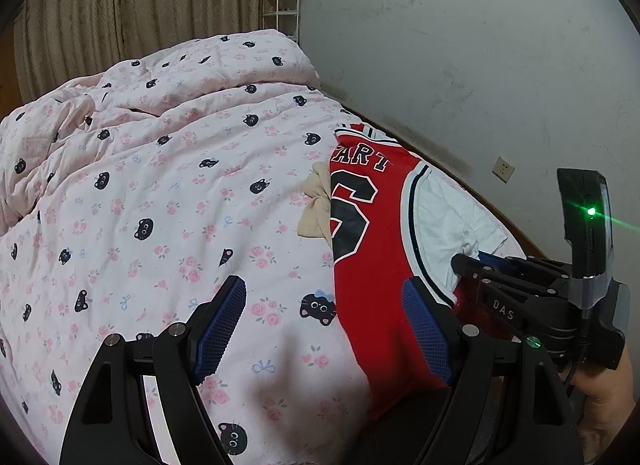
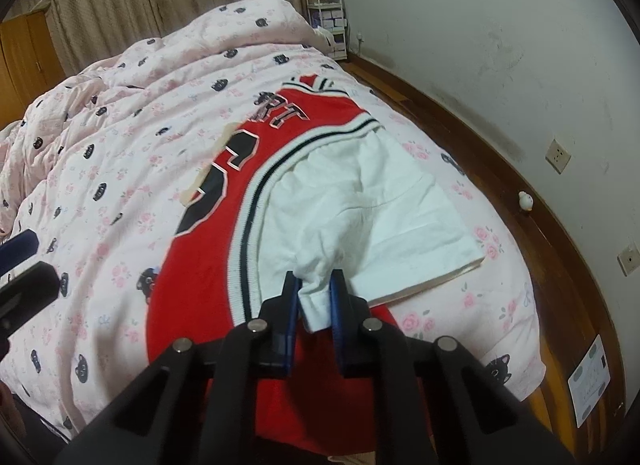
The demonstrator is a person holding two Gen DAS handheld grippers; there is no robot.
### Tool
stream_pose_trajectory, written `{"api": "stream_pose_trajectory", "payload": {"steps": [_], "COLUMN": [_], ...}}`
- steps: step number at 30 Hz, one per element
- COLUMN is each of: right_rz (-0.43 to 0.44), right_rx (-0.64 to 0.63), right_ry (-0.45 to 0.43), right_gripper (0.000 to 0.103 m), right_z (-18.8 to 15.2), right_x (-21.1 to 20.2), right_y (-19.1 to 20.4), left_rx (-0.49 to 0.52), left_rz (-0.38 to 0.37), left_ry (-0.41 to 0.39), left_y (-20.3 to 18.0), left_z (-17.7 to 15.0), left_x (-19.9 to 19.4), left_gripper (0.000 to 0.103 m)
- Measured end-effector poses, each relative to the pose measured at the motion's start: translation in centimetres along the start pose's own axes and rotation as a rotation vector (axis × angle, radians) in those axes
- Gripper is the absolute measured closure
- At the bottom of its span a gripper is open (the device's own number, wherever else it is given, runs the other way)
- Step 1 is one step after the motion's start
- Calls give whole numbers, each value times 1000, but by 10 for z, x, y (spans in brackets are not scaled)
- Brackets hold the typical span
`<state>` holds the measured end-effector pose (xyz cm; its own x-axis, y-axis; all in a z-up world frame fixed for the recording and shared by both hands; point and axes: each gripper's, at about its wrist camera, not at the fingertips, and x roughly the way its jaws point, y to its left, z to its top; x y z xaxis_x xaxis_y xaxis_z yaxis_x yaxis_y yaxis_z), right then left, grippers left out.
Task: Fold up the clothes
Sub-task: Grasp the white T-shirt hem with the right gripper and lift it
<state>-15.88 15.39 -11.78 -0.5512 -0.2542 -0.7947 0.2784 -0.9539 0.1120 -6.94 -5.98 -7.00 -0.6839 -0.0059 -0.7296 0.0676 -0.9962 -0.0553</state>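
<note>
Jersey (image 2: 208, 265): red, with a black number and white-and-black trim, it lies flat on the pink quilt (image 1: 160, 193) near the wall side of the bed, collar away from the cameras and hem toward them. Its left half looks already turned under or over, since the number is cut at a straight edge there and a cream cloth (image 1: 318, 201) pokes out beside that edge; I cannot tell whether that cloth is part of the same garment. The white sleeve (image 2: 372, 201) on the right side is spread outward over the quilt, so by my judgement that side is unfolded and the lengthwise fold is left too.

The right tongs (image 2: 316, 297) are closed on the sleeve's near corner, the cloth bunched between the blue pads. The left tongs (image 1: 324, 329) hang wide open over the jersey's left edge and the quilt, holding nothing.
</note>
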Motion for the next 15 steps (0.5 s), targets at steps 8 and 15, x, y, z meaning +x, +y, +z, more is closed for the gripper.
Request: {"api": "stream_pose_trajectory", "payload": {"steps": [8,15], "right_rz": [22,141], "right_rx": [-53,-147], "right_ry": [-68,-100], "right_gripper": [92,93], "right_z": [13,41], "right_x": [-28,-32], "right_y": [23,85], "left_rx": [-35,-103], "left_rz": [21,82], "left_ry": [-14,-23], "left_y": [22,68], "left_z": [-6,-20], "left_x": [-12,-28], "left_gripper": [27,27]}}
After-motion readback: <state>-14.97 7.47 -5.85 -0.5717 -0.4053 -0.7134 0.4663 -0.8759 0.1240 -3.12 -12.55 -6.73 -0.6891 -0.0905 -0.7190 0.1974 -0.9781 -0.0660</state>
